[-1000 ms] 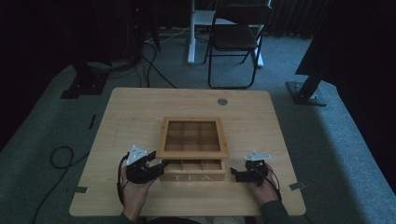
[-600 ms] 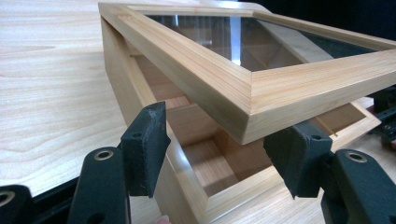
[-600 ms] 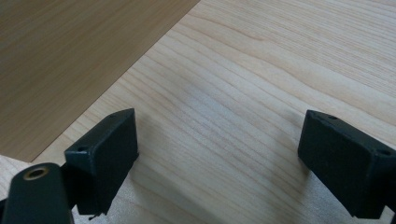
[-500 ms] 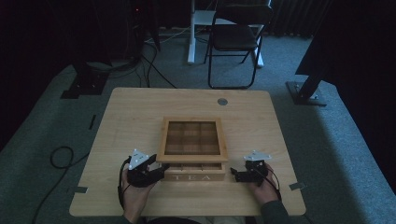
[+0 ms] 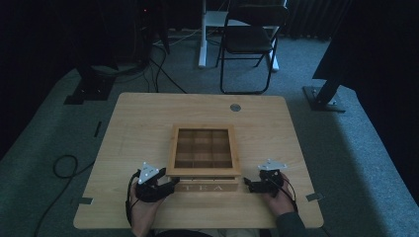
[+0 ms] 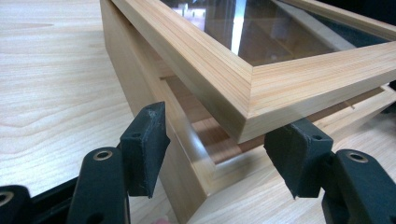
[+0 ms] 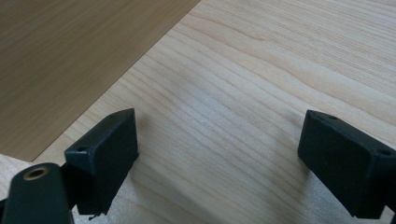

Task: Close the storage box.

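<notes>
Two open tools flank the tea box point(image 5: 203, 154), left tool point(image 5: 170, 186), right tool point(image 5: 247, 186).

Black grippers point(image 5: 170, 186) w/ grey plates, black cables.

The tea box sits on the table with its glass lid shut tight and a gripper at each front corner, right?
Not quite: the lid is lifted slightly off the tea box, as the left gripper view shows. A gripper is at each front corner: left gripper, right gripper.
</notes>
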Tool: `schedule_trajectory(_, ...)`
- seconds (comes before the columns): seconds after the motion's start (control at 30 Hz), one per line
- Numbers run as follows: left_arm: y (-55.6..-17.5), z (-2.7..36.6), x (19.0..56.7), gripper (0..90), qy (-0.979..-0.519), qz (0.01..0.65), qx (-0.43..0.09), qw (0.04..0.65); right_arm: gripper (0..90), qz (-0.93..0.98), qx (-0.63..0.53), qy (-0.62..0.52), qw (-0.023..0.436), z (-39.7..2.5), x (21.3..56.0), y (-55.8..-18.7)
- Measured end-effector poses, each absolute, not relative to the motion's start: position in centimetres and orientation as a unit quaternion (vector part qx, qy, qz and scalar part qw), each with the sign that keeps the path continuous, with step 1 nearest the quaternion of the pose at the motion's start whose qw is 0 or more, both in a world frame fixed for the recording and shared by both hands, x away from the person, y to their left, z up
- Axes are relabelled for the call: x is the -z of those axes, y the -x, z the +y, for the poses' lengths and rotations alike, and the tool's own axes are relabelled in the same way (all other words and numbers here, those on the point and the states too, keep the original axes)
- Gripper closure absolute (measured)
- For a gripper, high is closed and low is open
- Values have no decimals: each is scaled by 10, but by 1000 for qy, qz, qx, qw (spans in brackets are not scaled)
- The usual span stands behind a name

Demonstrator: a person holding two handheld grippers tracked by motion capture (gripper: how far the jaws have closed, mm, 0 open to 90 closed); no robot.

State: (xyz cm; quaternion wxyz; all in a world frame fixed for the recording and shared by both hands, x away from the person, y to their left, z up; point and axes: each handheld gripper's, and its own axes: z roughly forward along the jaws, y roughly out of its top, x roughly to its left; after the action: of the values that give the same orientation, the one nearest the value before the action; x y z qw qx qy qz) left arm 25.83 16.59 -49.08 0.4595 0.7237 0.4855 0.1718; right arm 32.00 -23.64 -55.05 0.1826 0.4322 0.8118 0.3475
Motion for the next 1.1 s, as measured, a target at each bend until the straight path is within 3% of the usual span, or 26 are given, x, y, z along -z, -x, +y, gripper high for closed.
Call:
schedule_trajectory(0.87,-241,167,503,391,-735,489,-171,437,117,812,-348,-432,183,-236,550,-320)
schedule_trajectory(1.1,-234,179,491,381,-703,493,-185,478,117,812,-348,-432,183,-236,550,-320)
